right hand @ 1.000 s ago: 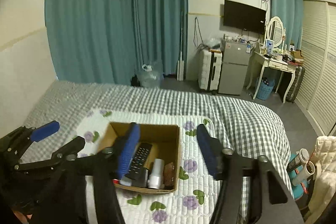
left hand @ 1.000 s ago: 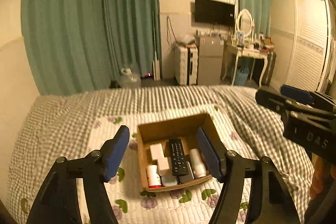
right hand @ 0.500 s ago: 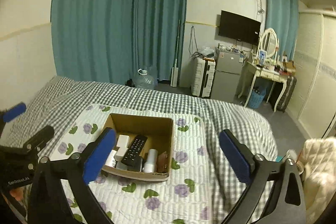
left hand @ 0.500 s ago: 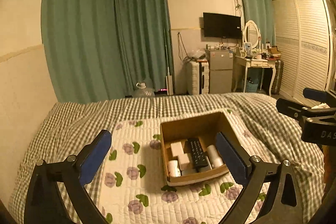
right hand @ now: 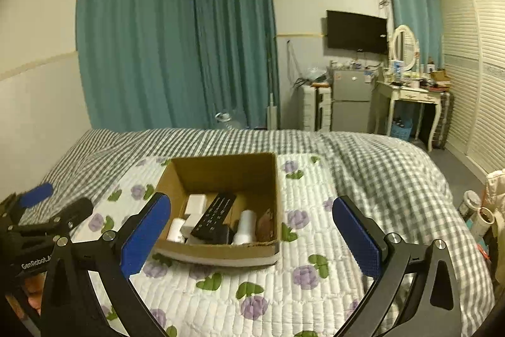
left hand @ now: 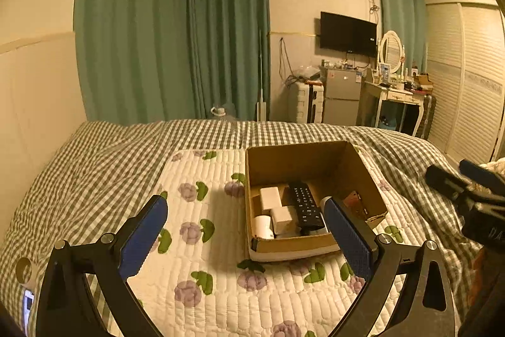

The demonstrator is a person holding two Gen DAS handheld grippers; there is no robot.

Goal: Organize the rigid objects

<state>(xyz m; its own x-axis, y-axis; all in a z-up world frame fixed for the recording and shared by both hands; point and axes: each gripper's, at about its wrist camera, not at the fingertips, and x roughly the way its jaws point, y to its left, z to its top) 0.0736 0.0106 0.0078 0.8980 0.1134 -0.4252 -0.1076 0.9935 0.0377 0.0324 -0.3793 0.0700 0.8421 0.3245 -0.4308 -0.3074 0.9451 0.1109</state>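
From where I stand the job looks about finished: the cardboard box [right hand: 221,253] sits on the floral quilt [right hand: 315,273] at the bed's middle, holding the remote [right hand: 214,215], white blocks [left hand: 270,198] and a cylinder [right hand: 245,226]. The left gripper [left hand: 249,239] and the right gripper [right hand: 252,237] hang spread and empty, the box at twelve o'clock of each. The brown thing at the box's three o'clock side is too dim to name, and nothing loose shows on the quilt.

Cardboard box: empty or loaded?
Loaded. The cardboard box holds a black remote, white blocks and a white cylinder.
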